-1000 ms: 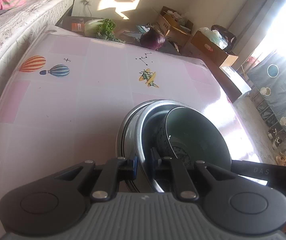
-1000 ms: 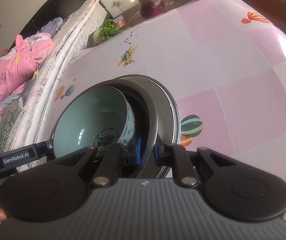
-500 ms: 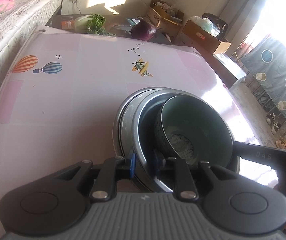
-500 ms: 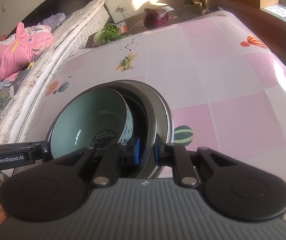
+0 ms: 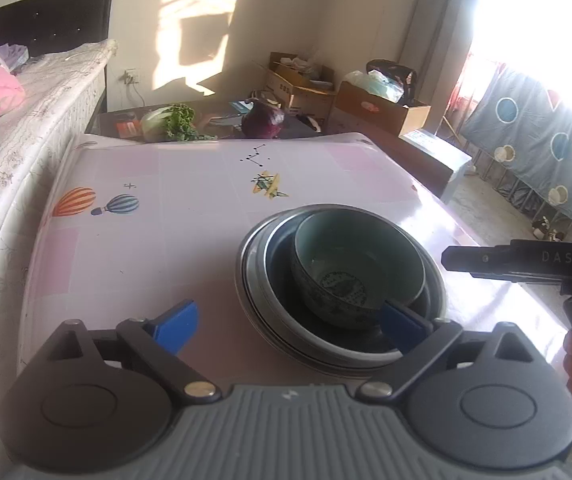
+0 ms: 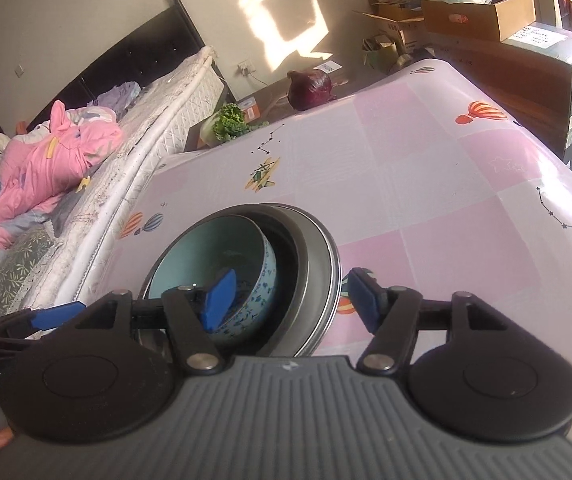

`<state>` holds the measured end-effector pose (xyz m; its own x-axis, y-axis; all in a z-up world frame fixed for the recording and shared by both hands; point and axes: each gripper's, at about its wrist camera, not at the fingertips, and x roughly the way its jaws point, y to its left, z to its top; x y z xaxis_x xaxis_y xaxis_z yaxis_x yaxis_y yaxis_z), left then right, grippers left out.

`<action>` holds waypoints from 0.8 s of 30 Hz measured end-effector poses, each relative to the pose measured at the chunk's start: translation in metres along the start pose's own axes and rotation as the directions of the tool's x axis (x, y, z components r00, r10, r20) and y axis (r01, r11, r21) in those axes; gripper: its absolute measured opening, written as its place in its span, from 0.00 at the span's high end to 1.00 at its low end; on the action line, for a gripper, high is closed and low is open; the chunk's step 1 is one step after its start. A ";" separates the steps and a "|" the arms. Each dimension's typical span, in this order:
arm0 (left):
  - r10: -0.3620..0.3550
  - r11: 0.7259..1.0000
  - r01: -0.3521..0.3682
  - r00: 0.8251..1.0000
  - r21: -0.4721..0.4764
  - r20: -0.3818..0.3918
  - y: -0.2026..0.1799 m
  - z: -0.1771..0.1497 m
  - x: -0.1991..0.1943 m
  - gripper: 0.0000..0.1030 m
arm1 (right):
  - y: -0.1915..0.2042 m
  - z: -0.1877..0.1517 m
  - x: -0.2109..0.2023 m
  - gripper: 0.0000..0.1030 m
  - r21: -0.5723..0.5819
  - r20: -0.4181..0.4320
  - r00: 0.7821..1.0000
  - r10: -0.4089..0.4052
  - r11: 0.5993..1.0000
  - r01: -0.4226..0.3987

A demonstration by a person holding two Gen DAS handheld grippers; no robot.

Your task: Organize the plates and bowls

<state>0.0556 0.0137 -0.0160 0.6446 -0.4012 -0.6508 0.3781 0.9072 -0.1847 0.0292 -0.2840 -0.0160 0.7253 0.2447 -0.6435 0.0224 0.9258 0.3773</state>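
A pale green bowl with blue floral pattern (image 5: 356, 268) sits inside a stack of steel bowls and plates (image 5: 262, 296) on the pink table. The green bowl (image 6: 222, 256) and the steel stack (image 6: 318, 264) also show in the right wrist view. My left gripper (image 5: 290, 326) is open, its jaws spread wide at the stack's near rim, holding nothing. My right gripper (image 6: 290, 296) is open too, one finger over the green bowl and one outside the steel rim, holding nothing.
The pink tablecloth (image 5: 174, 184) has balloon and plane prints. A bed (image 6: 86, 168) runs along the table's left side. Greens (image 5: 174, 122) and a red cabbage (image 5: 264, 120) lie on a dark low table beyond. Cardboard boxes (image 5: 382, 108) stand at the back right.
Both grippers were shut on the steel stack's rim; both have opened wide and let go. The stack now rests on the table, and both cameras have pulled back and tilted up.
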 end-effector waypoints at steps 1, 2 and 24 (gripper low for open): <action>-0.011 1.000 0.011 1.000 0.006 0.008 -0.001 -0.005 -0.001 0.00 | 0.002 -0.005 -0.005 0.26 -0.008 -0.002 1.000 -0.001 1.000 0.001; -0.017 1.000 0.017 1.000 0.009 0.013 -0.001 -0.011 -0.002 0.00 | 0.004 -0.009 -0.008 0.22 -0.016 -0.005 1.000 -0.001 1.000 0.001; 0.244 0.968 -0.242 0.969 -0.072 0.024 -0.006 -0.060 -0.038 0.00 | 0.034 -0.069 -0.037 0.14 -0.081 -0.007 0.998 -0.062 0.995 0.062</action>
<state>-0.0112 0.0307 -0.0348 0.7333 -0.1704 -0.6582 0.1623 0.9840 -0.0740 -0.0443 -0.2420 -0.0254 0.7174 0.1885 -0.6707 0.0111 0.9595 0.2816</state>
